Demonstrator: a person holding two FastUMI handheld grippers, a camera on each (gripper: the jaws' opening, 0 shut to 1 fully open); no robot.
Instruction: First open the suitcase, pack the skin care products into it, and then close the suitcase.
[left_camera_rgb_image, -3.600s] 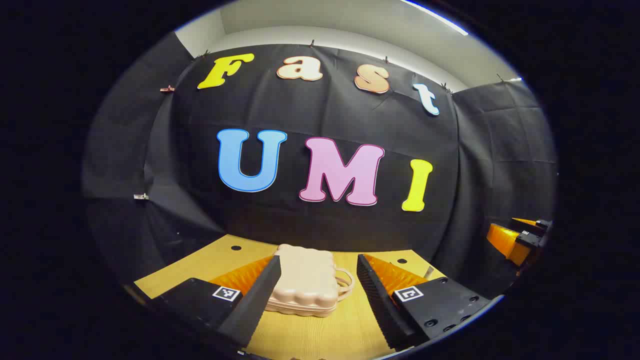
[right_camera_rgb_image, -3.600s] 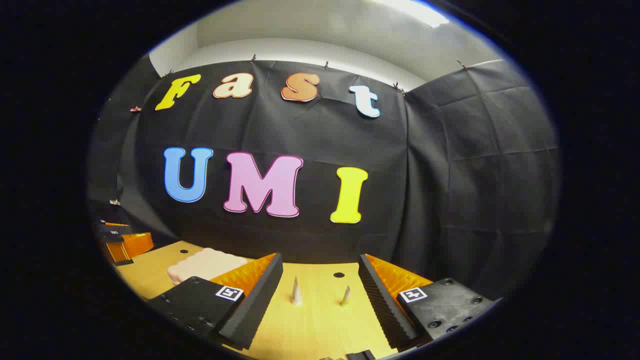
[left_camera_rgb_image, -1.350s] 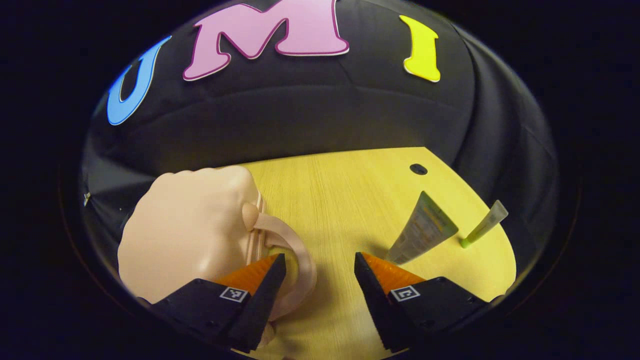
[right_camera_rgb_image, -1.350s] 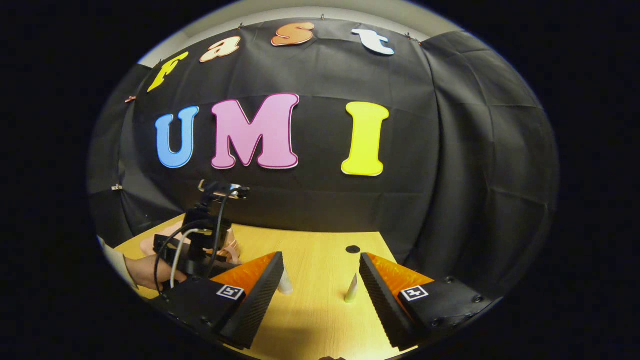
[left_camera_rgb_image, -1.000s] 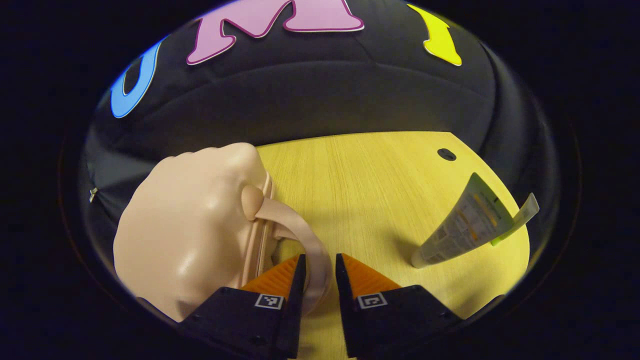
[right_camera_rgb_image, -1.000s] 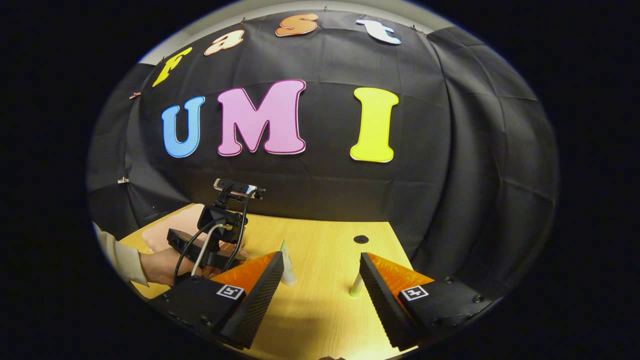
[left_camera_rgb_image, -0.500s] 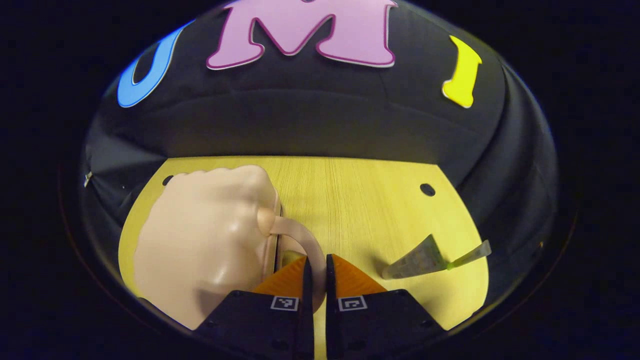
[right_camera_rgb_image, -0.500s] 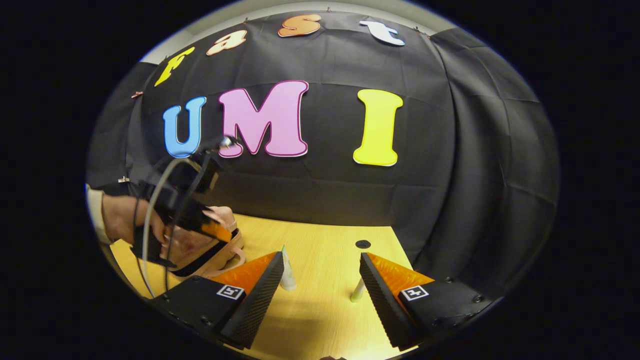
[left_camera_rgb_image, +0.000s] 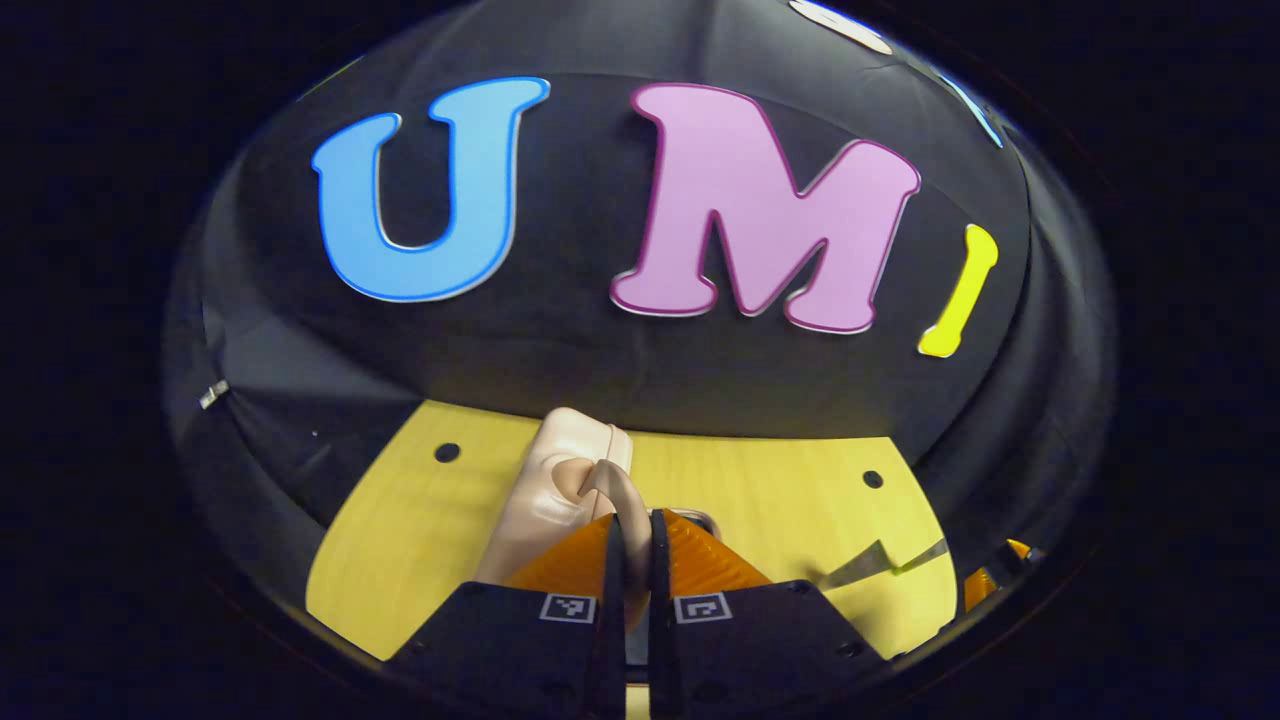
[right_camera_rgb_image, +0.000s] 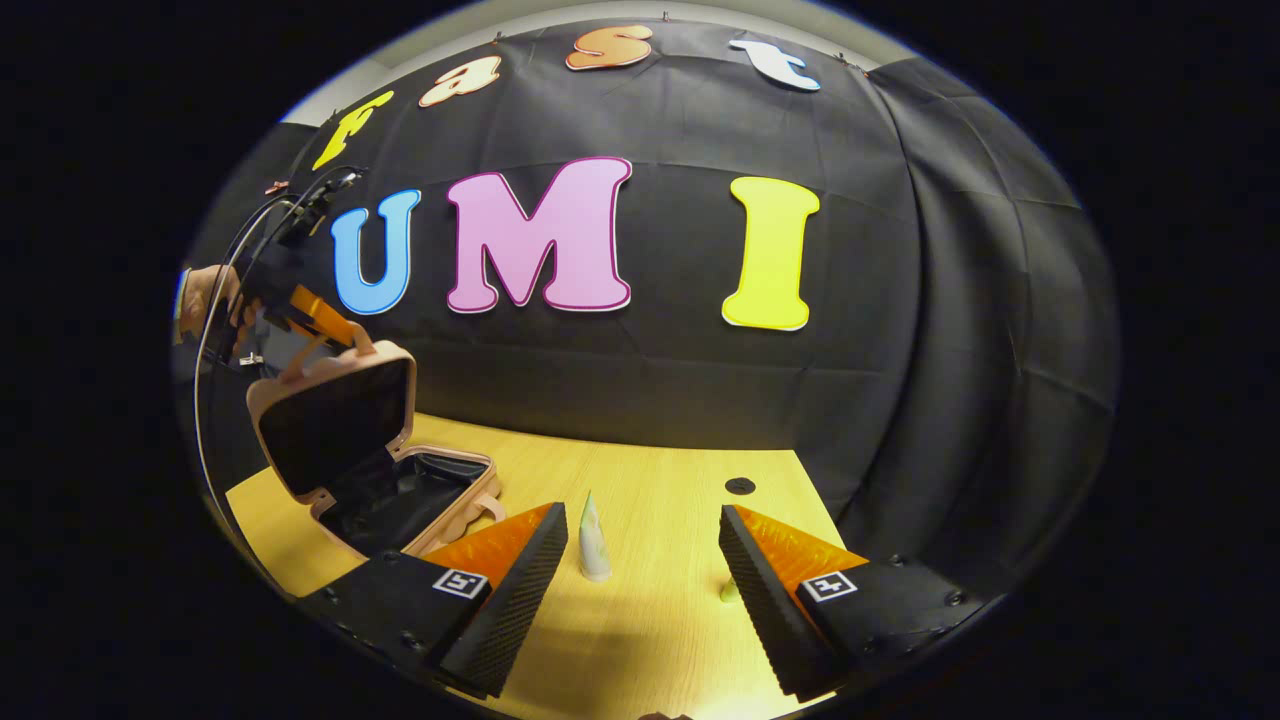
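Observation:
The pale pink suitcase (right_camera_rgb_image: 335, 420) stands open at the table's left, its lid raised almost upright over the black-lined base (right_camera_rgb_image: 420, 495). My left gripper (left_camera_rgb_image: 632, 522) is shut on the lid's handle (left_camera_rgb_image: 606, 478); in the right gripper view the left gripper (right_camera_rgb_image: 312, 312) is at the lid's top edge, held by a hand (right_camera_rgb_image: 200, 295). A white tube (right_camera_rgb_image: 594, 540) stands upright between the fingers of my open right gripper (right_camera_rgb_image: 642, 590), not touched. A thin green-capped tube (right_camera_rgb_image: 728, 590) stands beside the right finger. Both tubes (left_camera_rgb_image: 865, 565) appear at the lower right of the left gripper view.
The wooden table (right_camera_rgb_image: 660, 500) has a small dark hole (right_camera_rgb_image: 740, 485) near its back right, and two more holes (left_camera_rgb_image: 447, 452) at the back. The black cloth wall rises close behind the table. Cables (right_camera_rgb_image: 225, 300) hang from the left gripper.
The left gripper shut on the suitcase handle and has swung the lid up, so the suitcase now stands open. The right gripper has stayed open and nearly still around the tubes.

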